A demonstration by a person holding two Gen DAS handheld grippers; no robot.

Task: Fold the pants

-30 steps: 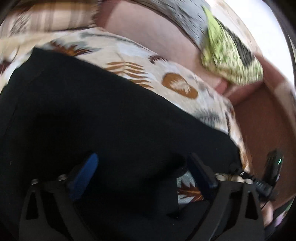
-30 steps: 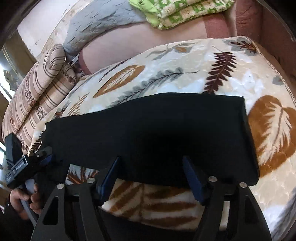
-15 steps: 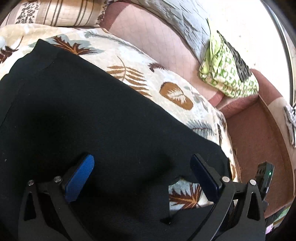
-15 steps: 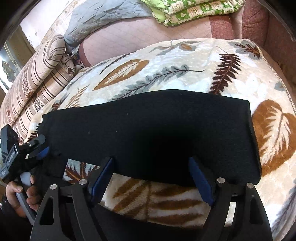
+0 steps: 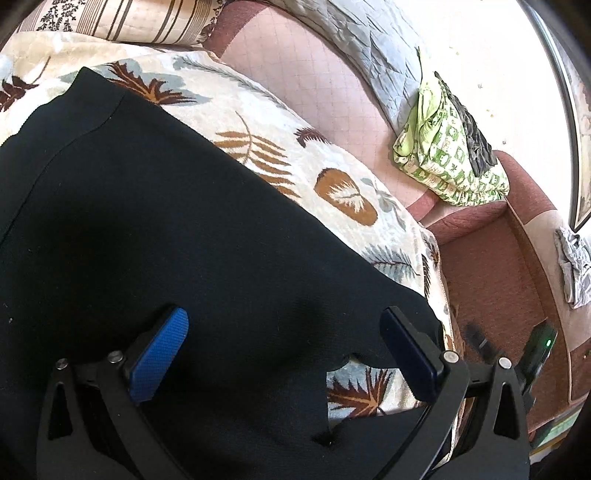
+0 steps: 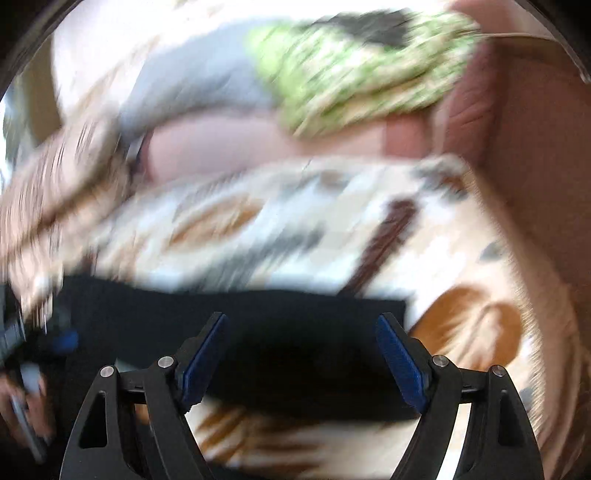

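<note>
Your left gripper (image 5: 284,350) hangs over the black pants (image 5: 177,240), fingers spread wide with nothing between the blue pads (image 5: 159,362). The pants lie flat on the leaf-print blanket (image 5: 343,192), filling most of the left wrist view; near your gripper a bit of blanket shows through a gap in the near edge of the cloth. Beyond the blanket sits the pink sofa back (image 5: 303,96), with a striped pillow (image 5: 122,18) at its far end and a green patterned cloth (image 5: 447,162) bundled at the corner.

Your right gripper (image 6: 303,354) is likewise wide open and holding nothing. That view is badly blurred, but the pants (image 6: 258,321) read as a dark band across the blanket (image 6: 295,221), right under the fingers. Whether the pads touch the fabric, you cannot tell from either view.
</note>
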